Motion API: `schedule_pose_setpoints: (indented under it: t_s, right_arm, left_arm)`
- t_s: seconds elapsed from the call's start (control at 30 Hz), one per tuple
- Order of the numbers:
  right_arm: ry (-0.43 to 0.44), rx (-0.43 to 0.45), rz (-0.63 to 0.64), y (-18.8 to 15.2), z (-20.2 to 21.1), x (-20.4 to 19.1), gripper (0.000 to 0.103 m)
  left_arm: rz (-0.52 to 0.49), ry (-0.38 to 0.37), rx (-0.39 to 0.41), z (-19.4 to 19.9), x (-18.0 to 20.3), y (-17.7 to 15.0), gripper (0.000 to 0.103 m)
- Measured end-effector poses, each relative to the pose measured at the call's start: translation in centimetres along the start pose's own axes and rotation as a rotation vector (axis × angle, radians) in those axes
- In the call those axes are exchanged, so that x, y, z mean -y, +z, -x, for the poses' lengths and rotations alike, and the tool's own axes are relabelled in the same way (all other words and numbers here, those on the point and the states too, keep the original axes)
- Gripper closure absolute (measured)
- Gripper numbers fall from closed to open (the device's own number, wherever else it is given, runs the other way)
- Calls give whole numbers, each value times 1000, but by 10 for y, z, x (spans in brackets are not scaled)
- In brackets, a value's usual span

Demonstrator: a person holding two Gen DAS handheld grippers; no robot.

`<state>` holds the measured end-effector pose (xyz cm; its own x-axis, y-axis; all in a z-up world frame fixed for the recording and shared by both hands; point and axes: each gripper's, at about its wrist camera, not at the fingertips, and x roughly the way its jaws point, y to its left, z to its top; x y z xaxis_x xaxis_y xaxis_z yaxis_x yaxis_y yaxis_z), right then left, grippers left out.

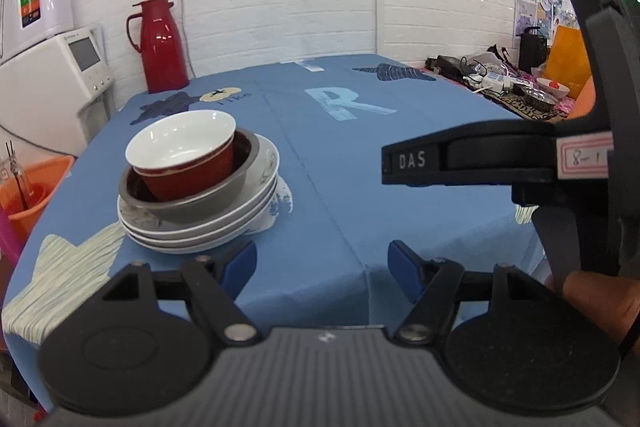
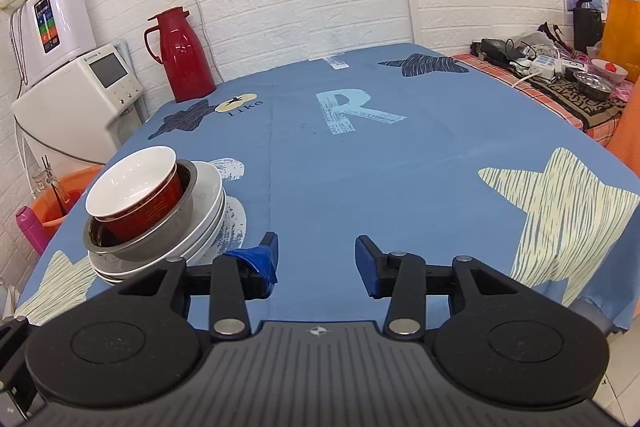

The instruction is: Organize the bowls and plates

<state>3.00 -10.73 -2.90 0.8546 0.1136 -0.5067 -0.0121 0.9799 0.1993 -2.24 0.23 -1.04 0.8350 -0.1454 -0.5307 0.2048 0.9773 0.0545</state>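
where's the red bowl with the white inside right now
The red bowl with the white inside sits tilted in a grey metal bowl atop stacked white plates, left in both wrist views, near the blue tablecloth's front-left corner.

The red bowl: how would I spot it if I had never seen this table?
Find the blue tablecloth and the stack of white plates near its front left edge. A grey metal bowl sits on them, and the red bowl sits tilted inside it, the only one with a white inside.
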Motion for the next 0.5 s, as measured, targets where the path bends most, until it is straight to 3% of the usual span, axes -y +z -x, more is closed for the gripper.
schedule_pose_setpoints:
  t_s: [0.5]
  right_arm:
    - [8,-6,-1,-2,-1,-4,74]
  left_arm:
    - [26,11,17,0,-6,0,32]
